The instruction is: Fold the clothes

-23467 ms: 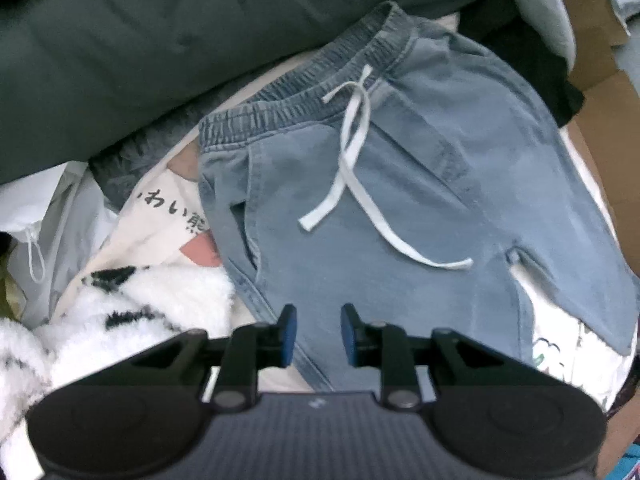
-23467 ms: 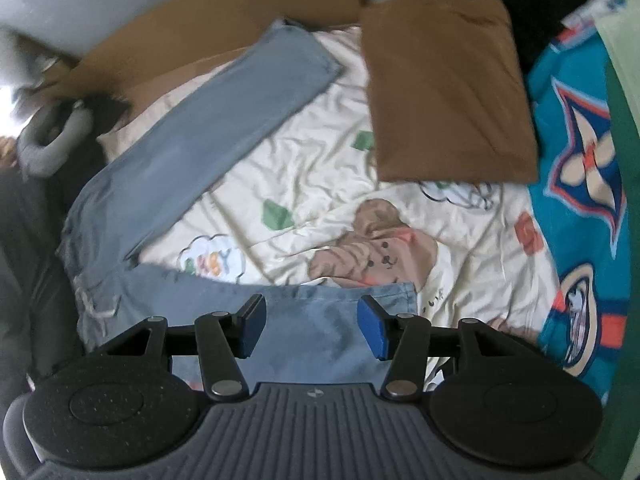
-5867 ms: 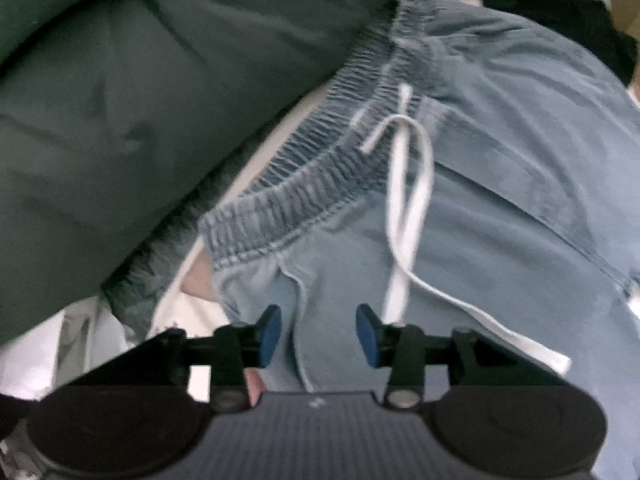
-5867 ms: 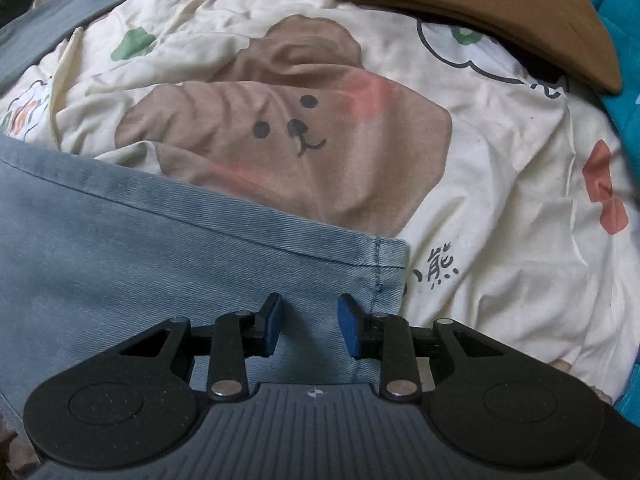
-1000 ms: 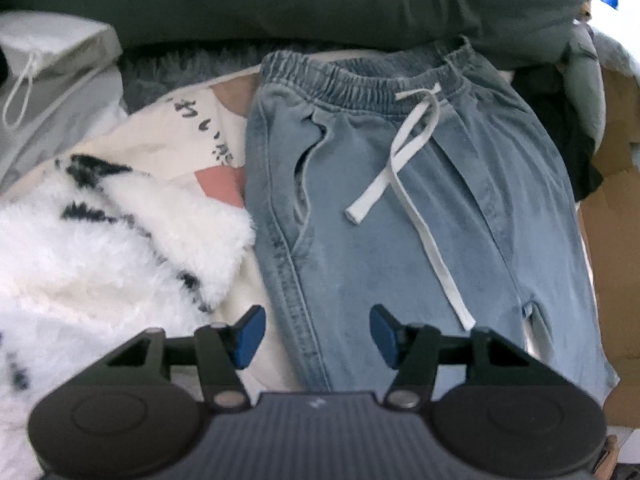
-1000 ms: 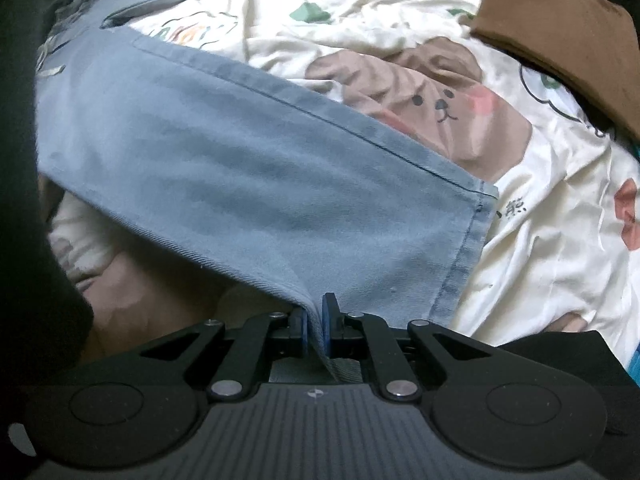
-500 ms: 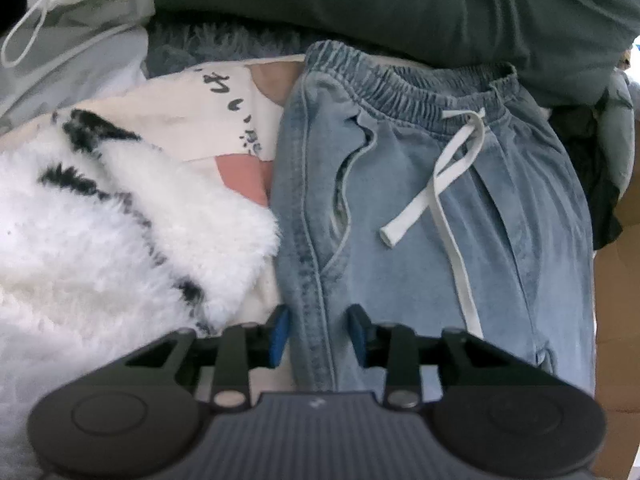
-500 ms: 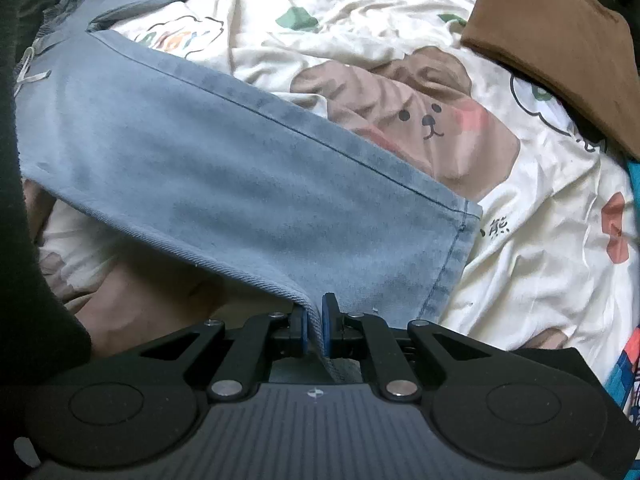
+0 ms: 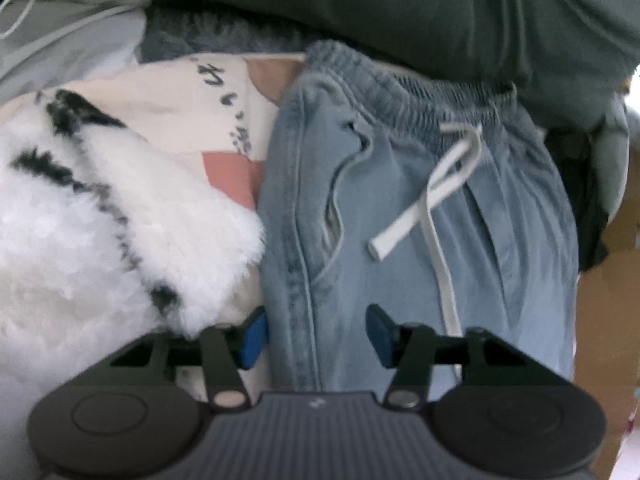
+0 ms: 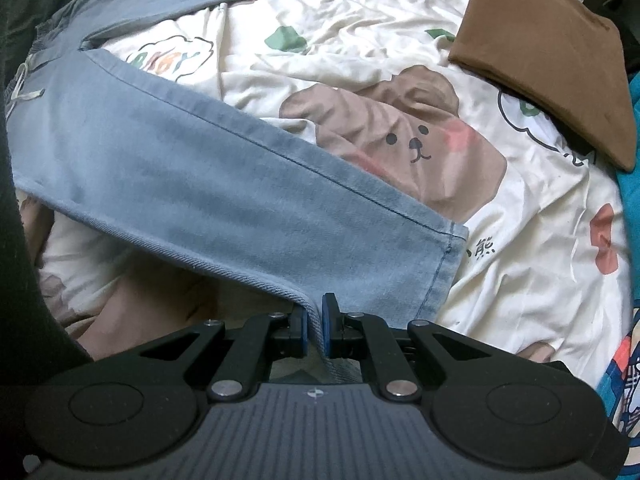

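- The light blue jeans [image 9: 400,216] lay flat on the cartoon bedsheet [image 10: 520,264], elastic waistband far, white drawstring [image 9: 436,200] trailing down the front
- The left gripper [image 9: 316,334] had just been opening, jaws spread astride the jeans' left side seam, pads not pressing
- The right gripper [image 10: 315,326] was pinched tight on the near leg's hem corner, lifting that edge

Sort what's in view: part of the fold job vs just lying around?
Job: jeans; left gripper, its jaws just opening, astride the side seam; right gripper, clamped on a leg edge.
Lying about: fluffy white blanket; brown folded garment; bear-print sheet.
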